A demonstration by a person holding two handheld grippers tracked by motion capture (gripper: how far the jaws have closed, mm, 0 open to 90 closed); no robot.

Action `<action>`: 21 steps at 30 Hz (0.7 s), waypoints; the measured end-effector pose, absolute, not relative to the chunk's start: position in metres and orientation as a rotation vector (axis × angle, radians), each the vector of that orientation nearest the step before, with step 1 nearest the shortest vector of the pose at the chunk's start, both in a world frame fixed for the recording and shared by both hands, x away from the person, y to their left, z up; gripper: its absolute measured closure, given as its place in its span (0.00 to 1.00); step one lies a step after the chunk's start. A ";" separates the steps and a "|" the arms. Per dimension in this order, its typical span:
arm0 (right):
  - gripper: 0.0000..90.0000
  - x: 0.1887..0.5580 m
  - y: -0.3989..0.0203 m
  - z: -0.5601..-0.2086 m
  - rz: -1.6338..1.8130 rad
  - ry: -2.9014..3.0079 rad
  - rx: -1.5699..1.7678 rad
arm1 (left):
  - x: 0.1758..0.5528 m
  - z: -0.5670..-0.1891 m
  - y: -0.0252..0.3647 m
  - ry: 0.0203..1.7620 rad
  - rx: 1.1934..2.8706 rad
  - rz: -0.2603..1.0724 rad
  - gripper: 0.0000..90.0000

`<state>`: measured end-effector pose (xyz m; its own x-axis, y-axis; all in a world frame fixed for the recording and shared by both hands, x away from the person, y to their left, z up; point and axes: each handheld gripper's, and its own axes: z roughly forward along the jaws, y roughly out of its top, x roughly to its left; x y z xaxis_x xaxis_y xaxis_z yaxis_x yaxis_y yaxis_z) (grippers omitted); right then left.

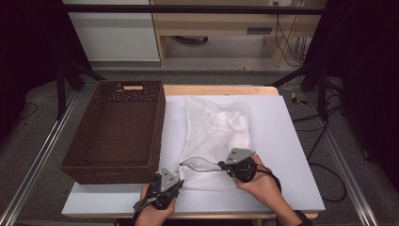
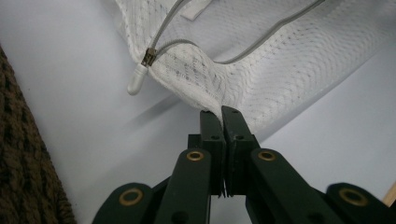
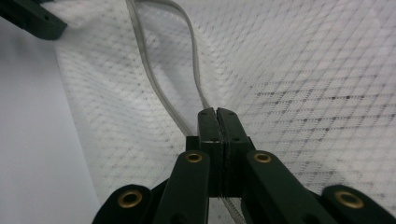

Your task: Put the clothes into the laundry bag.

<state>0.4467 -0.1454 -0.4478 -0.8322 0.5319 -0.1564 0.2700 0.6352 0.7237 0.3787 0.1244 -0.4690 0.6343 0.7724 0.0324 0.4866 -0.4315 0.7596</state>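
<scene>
A white table top (image 1: 291, 141) carries a brown woven basket (image 1: 117, 132) at its left and, just beside the basket, a white mesh laundry bag (image 1: 214, 129) lying flat with its zippered edge toward the person. The bag's grey zipper (image 2: 261, 44) gapes partly open (the slider and white pull tab (image 2: 136, 80) hang at the bag's corner). The left gripper (image 2: 220, 112), near the basket's front corner, has its jaws pressed together on the mesh edge at that corner. The right gripper (image 3: 217, 113), held over the bag's near edge, has its jaws clamped on the zipper tape, which runs between them.
</scene>
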 end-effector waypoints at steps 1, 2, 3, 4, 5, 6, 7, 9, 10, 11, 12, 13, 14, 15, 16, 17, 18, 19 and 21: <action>1.00 0.447 -0.144 -0.450 1.003 2.512 0.632 | 0.379 -0.470 0.125 0.984 2.116 0.488 0.98; 1.00 0.447 -0.143 -0.452 1.005 2.511 0.638 | 0.378 -0.471 0.125 0.992 2.112 0.480 0.98; 1.00 0.448 -0.143 -0.454 1.002 2.516 0.631 | 0.378 -0.472 0.125 0.994 2.112 0.473 0.98; 1.00 0.448 -0.142 -0.455 0.994 2.518 0.631 | 0.377 -0.473 0.125 0.993 2.114 0.470 0.98; 1.00 0.448 -0.141 -0.456 0.994 2.520 0.625 | 0.376 -0.473 0.125 0.993 2.113 0.466 0.98; 1.00 0.448 -0.141 -0.456 0.988 2.521 0.625 | 0.376 -0.473 0.124 0.988 2.116 0.465 0.98; 1.00 0.447 -0.140 -0.457 0.988 2.524 0.621 | 0.375 -0.473 0.124 0.986 2.118 0.467 0.98; 1.00 0.447 -0.139 -0.458 0.975 2.525 0.617 | 0.374 -0.473 0.124 0.983 2.117 0.471 0.98; 1.00 0.447 -0.139 -0.459 0.974 2.526 0.617 | 0.374 -0.472 0.125 0.984 2.111 0.480 0.97; 1.00 0.447 -0.139 -0.460 0.970 2.528 0.611 | 0.374 -0.472 0.125 0.985 2.106 0.491 0.95; 1.00 0.446 -0.139 -0.461 0.955 2.531 0.608 | 0.374 -0.471 0.126 0.989 2.094 0.503 0.93; 1.00 0.446 -0.139 -0.461 0.957 2.528 0.607 | 0.374 -0.470 0.127 0.989 2.087 0.509 0.90; 1.00 0.446 -0.139 -0.462 0.956 2.528 0.605 | 0.373 -0.469 0.128 0.991 2.074 0.517 0.87; 0.99 0.445 -0.139 -0.462 0.960 2.527 0.608 | 0.373 -0.468 0.128 0.994 2.059 0.528 0.85; 0.99 0.446 -0.139 -0.463 0.962 2.525 0.607 | 0.373 -0.467 0.128 0.993 2.053 0.540 0.81; 0.99 0.446 -0.139 -0.464 0.963 2.532 0.611 | 0.373 -0.466 0.128 0.993 2.037 0.539 0.78; 0.98 0.445 -0.139 -0.465 0.960 2.537 0.609 | 0.373 -0.464 0.128 0.989 2.035 0.544 0.77; 0.97 0.445 -0.139 -0.466 0.959 2.541 0.604 | 0.372 -0.463 0.127 0.987 2.031 0.552 0.75; 0.95 0.444 -0.139 -0.467 0.959 2.541 0.599 | 0.371 -0.461 0.127 0.976 2.024 0.559 0.72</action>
<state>0.4440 -0.1385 -0.4669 -0.8459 0.5027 -0.1781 0.2597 0.6800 0.6857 0.3712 0.1268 -0.4612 0.6040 0.7957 0.0444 0.4408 -0.3799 0.8132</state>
